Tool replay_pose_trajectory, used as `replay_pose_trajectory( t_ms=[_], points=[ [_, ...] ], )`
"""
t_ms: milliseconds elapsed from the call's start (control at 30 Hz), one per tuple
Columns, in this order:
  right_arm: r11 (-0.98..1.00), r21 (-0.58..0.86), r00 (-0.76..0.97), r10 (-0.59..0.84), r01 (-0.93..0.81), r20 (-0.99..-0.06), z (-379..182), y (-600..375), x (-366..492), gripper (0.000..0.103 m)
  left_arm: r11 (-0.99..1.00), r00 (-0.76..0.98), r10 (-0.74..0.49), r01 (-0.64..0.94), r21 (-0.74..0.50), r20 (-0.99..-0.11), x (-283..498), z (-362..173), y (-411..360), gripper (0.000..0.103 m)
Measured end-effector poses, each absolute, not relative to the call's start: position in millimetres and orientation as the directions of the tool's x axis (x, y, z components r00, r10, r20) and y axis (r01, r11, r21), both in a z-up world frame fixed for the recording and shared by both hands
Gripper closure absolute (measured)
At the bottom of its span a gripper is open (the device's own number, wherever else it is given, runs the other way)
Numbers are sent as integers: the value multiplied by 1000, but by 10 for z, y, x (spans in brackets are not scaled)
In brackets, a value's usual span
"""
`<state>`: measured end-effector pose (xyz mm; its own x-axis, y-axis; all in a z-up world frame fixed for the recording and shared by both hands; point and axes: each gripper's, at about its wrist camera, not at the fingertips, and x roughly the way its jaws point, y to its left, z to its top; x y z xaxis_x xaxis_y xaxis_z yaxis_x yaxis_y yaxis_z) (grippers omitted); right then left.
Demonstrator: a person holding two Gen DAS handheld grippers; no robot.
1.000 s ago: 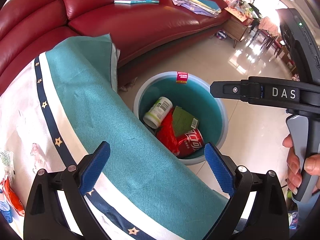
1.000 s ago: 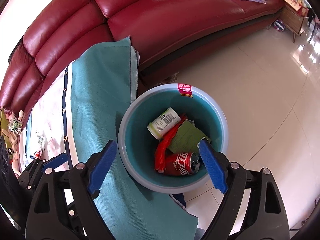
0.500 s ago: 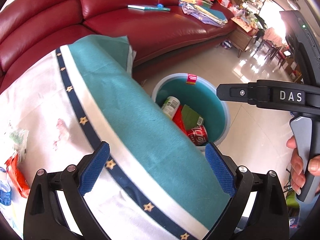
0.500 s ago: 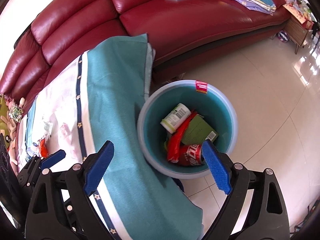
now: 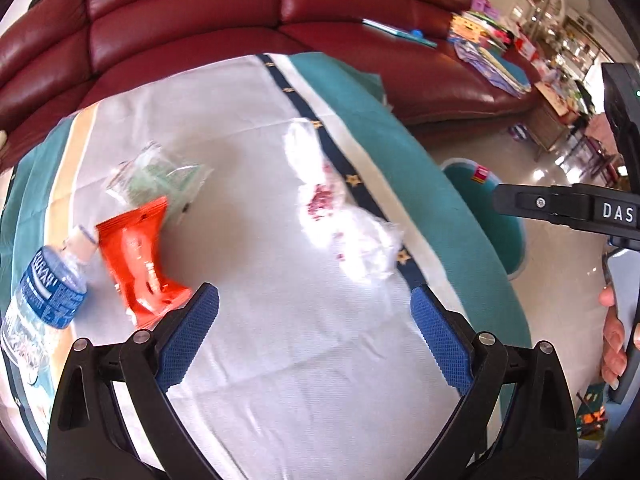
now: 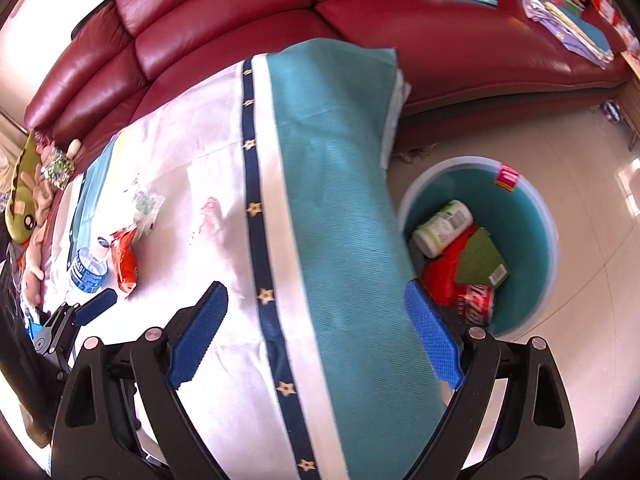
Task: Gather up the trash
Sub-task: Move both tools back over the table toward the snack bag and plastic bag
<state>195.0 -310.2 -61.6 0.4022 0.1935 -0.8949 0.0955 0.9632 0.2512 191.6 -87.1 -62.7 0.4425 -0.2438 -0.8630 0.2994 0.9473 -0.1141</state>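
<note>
From the left wrist camera, the left gripper (image 5: pixel 314 336) hangs over the table with its blue-padded fingers (image 5: pixel 188 334) spread wide and nothing between them. Below lies a white tablecloth with a navy star band and teal border (image 5: pixel 280 360). On it, a crumpled clear plastic wrapper with red print (image 5: pixel 340 216) lies near the star band, ahead of the gripper. To the left lie a flat orange-red snack packet (image 5: pixel 138 258), touching the left fingertip in this view, a clear cellophane bag with greenish contents (image 5: pixel 154 178) just behind it, and a clear plastic water bottle with a blue label (image 5: pixel 44 304) on its side beside the packet. Past the table edge on the right, part of a round teal plastic bin (image 5: pixel 500 216) shows on the tiled floor, and the black body of the other tool marked DAS (image 5: pixel 576 210) crosses above it. A dark red leather sofa (image 5: pixel 240 4) runs behind.

From the right wrist camera, the right gripper (image 6: pixel 316 342) is likewise splayed open and empty, above the cloth's teal border. The bin stands on the floor just beside the table, holding a white labelled plastic bottle (image 6: pixel 442 228), a red wrapper (image 6: pixel 442 270), a green card packet (image 6: pixel 480 258) and a red drinks can (image 6: pixel 478 304). The bottle, orange packet and cellophane bag lie well to the left on the cloth.
</note>
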Motion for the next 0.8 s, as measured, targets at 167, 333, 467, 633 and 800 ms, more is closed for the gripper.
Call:
replay_pose_trajectory(
  t_ms=[167, 333, 467, 633, 800],
  points=[
    [964, 262, 365, 225, 53, -903, -749, -2770, 2101, 17, 974, 464, -205, 186, -132, -862, 1973, -746, -431, 6],
    [962, 268, 333, 240, 42, -912, -918, -2540, 2289, 17, 981, 467, -194, 115, -158, -863, 2095, -858, -155, 6],
    [959, 281, 316, 253, 43, -914, -1035, -2418, 2462, 18, 985, 471, -174, 91, -149, -865, 2181, -901, -39, 6],
    [964, 264, 294, 250, 9, -922, -1157, -2249, 2631, 28, 985, 461, -170, 68, -157, -871, 2281, -967, 47, 6],
    [959, 282, 263, 278, -24, -924, -1309, -2145, 2689, 51, 988, 451, -157, 59, -146, -879, 2346, -1017, 65, 6]
  ],
)
